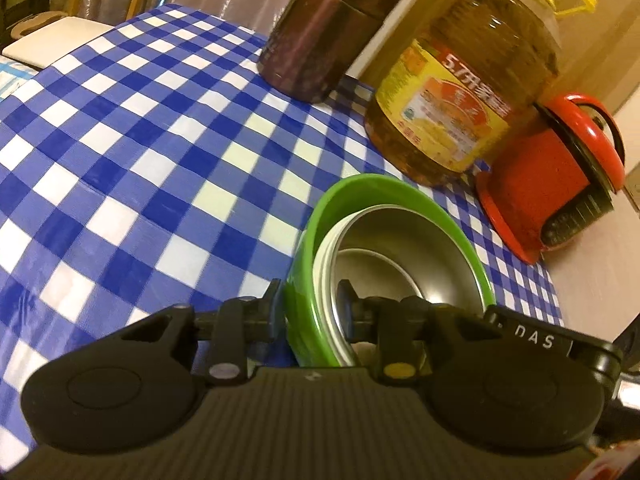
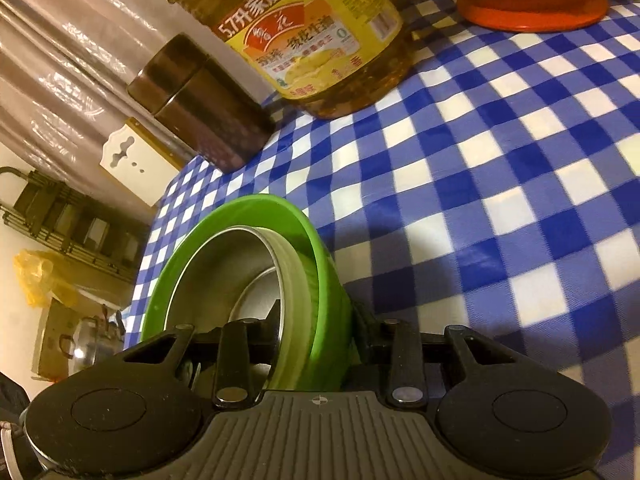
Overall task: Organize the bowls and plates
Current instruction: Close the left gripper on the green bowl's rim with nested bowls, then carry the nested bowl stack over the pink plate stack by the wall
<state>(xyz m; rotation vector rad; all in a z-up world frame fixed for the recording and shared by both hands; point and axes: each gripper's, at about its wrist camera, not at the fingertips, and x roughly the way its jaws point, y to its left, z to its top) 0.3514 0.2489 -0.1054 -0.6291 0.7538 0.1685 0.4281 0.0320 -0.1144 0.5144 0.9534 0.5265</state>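
Left hand-held gripper [image 1: 310,302] marked "DAS" and right hand-held gripper [image 2: 316,320] clamped on green bowl [image 1: 360,188] rim, oil bottle [image 1: 460,92] — "5.7升"

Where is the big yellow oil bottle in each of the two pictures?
Left wrist view: the oil bottle stands at the upper right, behind the green bowl, between the dark jar and the red pot.
Right wrist view: the oil bottle is at the top middle, its top cut off.
Shared landmark: the dark jar, standing beside the bottle on the checked tablecloth.

Green bowl [image 1: 394,200] in hand-held gripper [image 1: 312,300]
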